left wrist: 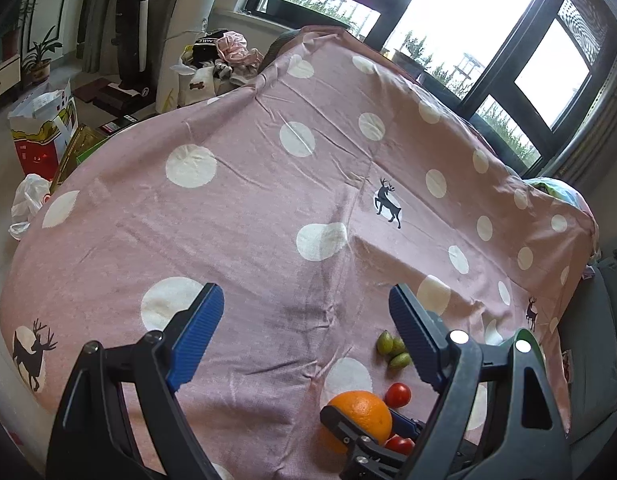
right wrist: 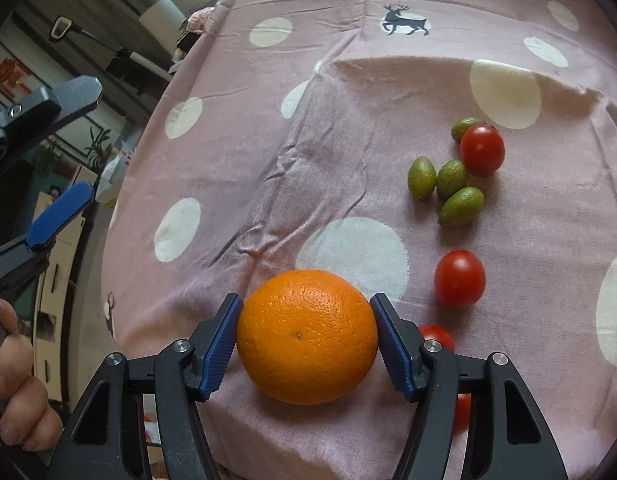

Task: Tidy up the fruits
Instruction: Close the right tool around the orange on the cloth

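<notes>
An orange rests on the pink dotted cloth, and my right gripper is shut on it, one blue pad against each side. To its right lie three cherry tomatoes; the nearest one is half hidden behind my right finger, another is just beyond it, and the farthest sits beside several small green fruits. My left gripper hovers open over bare cloth, left of the fruit. In the left wrist view the orange and the right gripper sit at the bottom right.
The cloth covers a raised, bed-like surface that drops off at the left edge. Bags and boxes stand on the floor to the left, a clothes pile at the far end, windows behind. A hand holds the left gripper.
</notes>
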`<state>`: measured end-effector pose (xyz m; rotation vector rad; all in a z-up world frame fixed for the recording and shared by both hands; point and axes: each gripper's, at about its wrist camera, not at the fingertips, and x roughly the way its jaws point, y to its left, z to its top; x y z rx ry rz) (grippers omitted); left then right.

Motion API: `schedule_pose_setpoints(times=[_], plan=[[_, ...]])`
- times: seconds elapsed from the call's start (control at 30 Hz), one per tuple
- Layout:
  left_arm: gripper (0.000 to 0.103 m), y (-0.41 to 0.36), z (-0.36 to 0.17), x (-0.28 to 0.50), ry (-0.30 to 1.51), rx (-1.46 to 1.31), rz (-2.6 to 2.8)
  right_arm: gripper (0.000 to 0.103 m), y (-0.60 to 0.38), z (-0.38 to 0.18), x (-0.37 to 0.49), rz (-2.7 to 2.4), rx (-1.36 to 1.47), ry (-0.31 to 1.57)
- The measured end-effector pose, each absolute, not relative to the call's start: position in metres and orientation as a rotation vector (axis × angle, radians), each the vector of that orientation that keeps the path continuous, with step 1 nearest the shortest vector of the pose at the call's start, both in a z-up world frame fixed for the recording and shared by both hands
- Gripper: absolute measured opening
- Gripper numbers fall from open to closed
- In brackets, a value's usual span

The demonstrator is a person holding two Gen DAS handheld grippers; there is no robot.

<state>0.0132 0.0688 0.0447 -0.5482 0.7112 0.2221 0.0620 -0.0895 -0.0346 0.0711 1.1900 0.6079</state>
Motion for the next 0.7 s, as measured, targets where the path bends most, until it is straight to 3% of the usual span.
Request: schedule_pose_setpoints(times=[0.43,0.7], plan=[[0.085,0.025,0.041,0.033,0.749,-0.473,0.108,0.066,-0.182,0.005,0.072,0.262,0.33,0.991],[0.085,-0.009,0.036,0.044,0.78,-0.42,0.009,0.066,-0.224,-0.013,0.083,0.071,0.35,1.022]])
